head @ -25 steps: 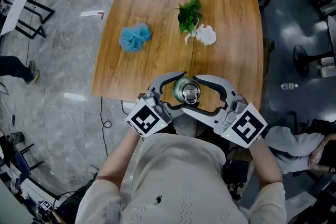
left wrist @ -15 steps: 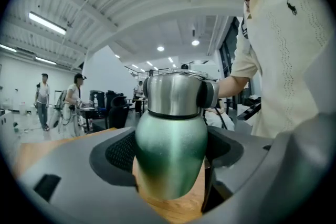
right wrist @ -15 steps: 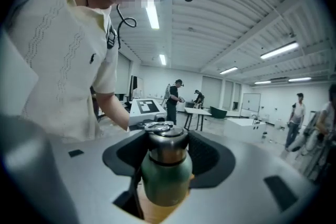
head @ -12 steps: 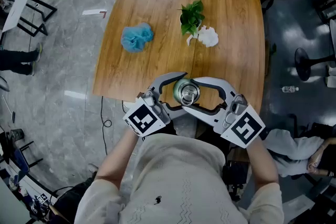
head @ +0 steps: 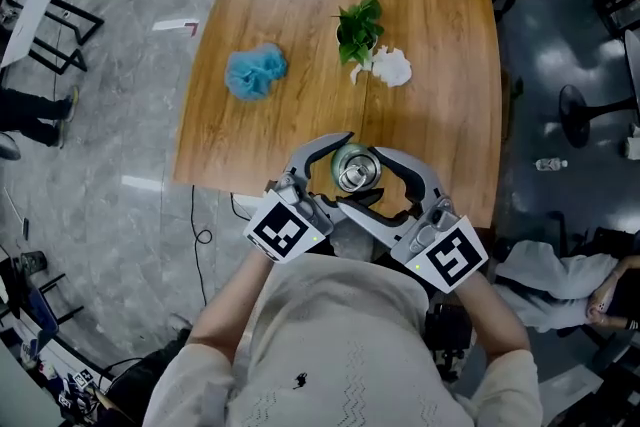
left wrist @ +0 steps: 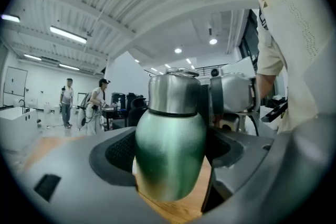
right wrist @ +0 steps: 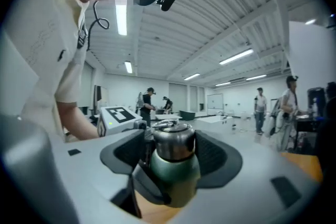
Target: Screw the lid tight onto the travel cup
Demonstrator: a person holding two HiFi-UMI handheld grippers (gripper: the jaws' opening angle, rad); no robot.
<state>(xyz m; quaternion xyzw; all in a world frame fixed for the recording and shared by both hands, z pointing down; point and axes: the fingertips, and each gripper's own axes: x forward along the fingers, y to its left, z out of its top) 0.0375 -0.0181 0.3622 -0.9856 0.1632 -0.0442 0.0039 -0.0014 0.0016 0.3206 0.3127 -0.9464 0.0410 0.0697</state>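
A green travel cup [head: 345, 158] with a steel lid [head: 354, 173] stands near the front edge of the wooden table [head: 300, 45]. My left gripper [head: 340, 177] is shut on the cup's green body [left wrist: 170, 149], with a pad against each side. My right gripper [head: 364, 179] reaches in from the right at lid height. In the right gripper view the lid [right wrist: 172, 145] sits between its pads [right wrist: 218, 157] with a thin gap on the left side. The jaws of the right gripper [right wrist: 172, 157] are opening.
A blue puff [head: 255, 73], a small green plant [head: 358, 30] and a white crumpled thing [head: 392, 67] lie further back on the table. Several people stand in the room behind, and someone's clothing [head: 560, 275] shows at the right.
My right gripper has swung round the lid, its marker cube moving left and toward the person. The left gripper and the cup have stayed in place.
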